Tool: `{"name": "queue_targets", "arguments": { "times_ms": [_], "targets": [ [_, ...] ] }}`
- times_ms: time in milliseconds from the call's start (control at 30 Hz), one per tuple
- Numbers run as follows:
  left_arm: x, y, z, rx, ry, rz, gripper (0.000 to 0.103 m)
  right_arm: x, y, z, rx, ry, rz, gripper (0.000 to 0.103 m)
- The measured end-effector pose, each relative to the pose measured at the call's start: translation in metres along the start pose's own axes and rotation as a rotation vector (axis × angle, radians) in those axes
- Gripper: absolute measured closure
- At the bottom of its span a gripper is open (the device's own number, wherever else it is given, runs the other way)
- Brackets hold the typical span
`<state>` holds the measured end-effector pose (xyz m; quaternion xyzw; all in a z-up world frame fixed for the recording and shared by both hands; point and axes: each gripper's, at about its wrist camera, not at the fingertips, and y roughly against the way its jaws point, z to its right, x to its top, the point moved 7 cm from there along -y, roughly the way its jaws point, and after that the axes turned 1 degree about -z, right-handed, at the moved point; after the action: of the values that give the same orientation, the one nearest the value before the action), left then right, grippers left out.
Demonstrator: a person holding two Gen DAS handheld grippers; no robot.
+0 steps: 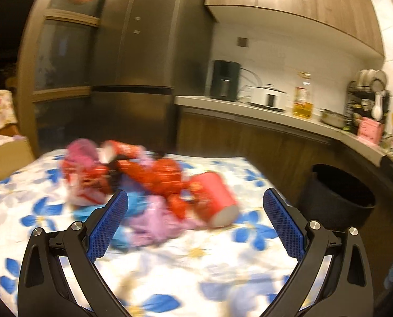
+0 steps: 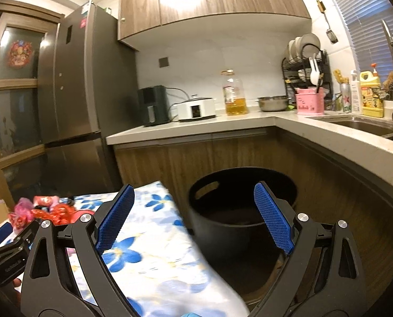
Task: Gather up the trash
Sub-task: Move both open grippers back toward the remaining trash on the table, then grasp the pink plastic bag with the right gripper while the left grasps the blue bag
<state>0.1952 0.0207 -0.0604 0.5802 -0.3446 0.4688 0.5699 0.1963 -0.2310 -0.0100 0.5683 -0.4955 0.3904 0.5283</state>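
Observation:
A blurred heap of red, pink and purple wrappers lies on the flowered tablecloth, with a red paper cup on its side at the heap's right. My left gripper is open just short of the heap, nothing between its blue pads. A black bin stands on the floor right of the table. My right gripper is open and empty, facing the bin over the table's right edge. The heap shows far left in the right wrist view, with part of the left gripper's body below it.
A grey counter runs along the wall and bends right to a sink. On it stand an oil bottle, a white cooker, a dish rack. A tall fridge stands left. A cardboard box sits beside the table.

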Motion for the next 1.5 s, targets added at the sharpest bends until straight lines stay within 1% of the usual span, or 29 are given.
{"name": "queue_targets", "arguments": {
  "times_ms": [33,133,233,333,433,533,600,633,667,700,800,867,900,967,1000,1067,1167,1200,1300,1400,1467,1500],
  "targets": [
    [-0.003,0.000,-0.012,0.037,0.000,0.001,0.006,-0.004,0.000,-0.008,0.016,0.003,-0.005,0.012],
    [-0.009,0.000,-0.038,0.100,0.006,-0.005,0.006,-0.016,-0.002,-0.030,0.060,0.022,-0.032,0.012],
    [-0.017,-0.002,-0.068,0.151,0.032,-0.026,0.006,-0.025,-0.004,-0.050,0.095,0.045,-0.053,0.012],
    [-0.023,-0.005,-0.089,0.198,0.048,-0.050,0.006,-0.031,-0.003,-0.067,0.128,0.062,-0.062,0.012],
    [-0.028,-0.011,-0.099,0.199,0.077,-0.079,0.010,-0.035,-0.004,-0.079,0.150,0.068,-0.068,0.012],
    [-0.033,-0.021,-0.099,0.203,0.069,-0.116,0.013,-0.037,-0.006,-0.088,0.166,0.072,-0.074,0.012],
    [-0.036,-0.028,-0.096,0.207,0.058,-0.147,0.019,-0.038,-0.007,-0.093,0.174,0.078,-0.075,0.012],
    [-0.039,-0.031,-0.096,0.208,0.054,-0.163,0.026,-0.039,-0.007,-0.095,0.176,0.078,-0.075,0.012],
    [-0.041,-0.034,-0.096,0.209,0.052,-0.176,0.030,-0.039,-0.007,-0.096,0.179,0.079,-0.076,0.012],
    [-0.044,-0.039,-0.097,0.211,0.052,-0.197,0.032,-0.039,-0.008,-0.098,0.182,0.081,-0.077,0.012],
    [-0.051,-0.046,-0.100,0.208,0.061,-0.239,0.044,-0.041,-0.009,-0.102,0.187,0.084,-0.080,0.012],
    [-0.055,-0.051,-0.100,0.198,0.062,-0.264,0.063,-0.043,-0.010,-0.105,0.193,0.087,-0.087,0.012],
    [-0.057,-0.054,-0.100,0.190,0.060,-0.278,0.068,-0.045,-0.010,-0.107,0.196,0.090,-0.091,0.012],
    [-0.063,-0.059,-0.099,0.178,0.059,-0.312,0.088,-0.049,-0.011,-0.113,0.208,0.102,-0.102,0.013],
    [-0.064,-0.060,-0.101,0.176,0.065,-0.320,0.089,-0.051,-0.012,-0.117,0.217,0.110,-0.108,0.013],
    [-0.067,-0.061,-0.103,0.166,0.084,-0.331,0.101,-0.056,-0.013,-0.127,0.235,0.130,-0.122,0.013],
    [-0.063,-0.053,-0.110,0.127,0.143,-0.311,0.103,-0.070,-0.018,-0.146,0.276,0.170,-0.160,0.013],
    [-0.061,-0.050,-0.111,0.122,0.150,-0.302,0.103,-0.074,-0.018,-0.152,0.291,0.179,-0.171,0.013],
    [-0.053,-0.029,-0.116,0.112,0.154,-0.243,0.103,-0.090,-0.021,-0.176,0.339,0.217,-0.205,0.013],
    [-0.045,-0.005,-0.123,0.114,0.156,-0.187,0.103,-0.103,-0.027,-0.202,0.379,0.254,-0.227,0.018],
    [-0.040,0.004,-0.130,0.118,0.170,-0.168,0.103,-0.111,-0.033,-0.216,0.395,0.271,-0.250,0.021],
    [-0.038,0.009,-0.134,0.124,0.174,-0.159,0.103,-0.117,-0.039,-0.227,0.410,0.284,-0.275,0.025]
  ]
}}
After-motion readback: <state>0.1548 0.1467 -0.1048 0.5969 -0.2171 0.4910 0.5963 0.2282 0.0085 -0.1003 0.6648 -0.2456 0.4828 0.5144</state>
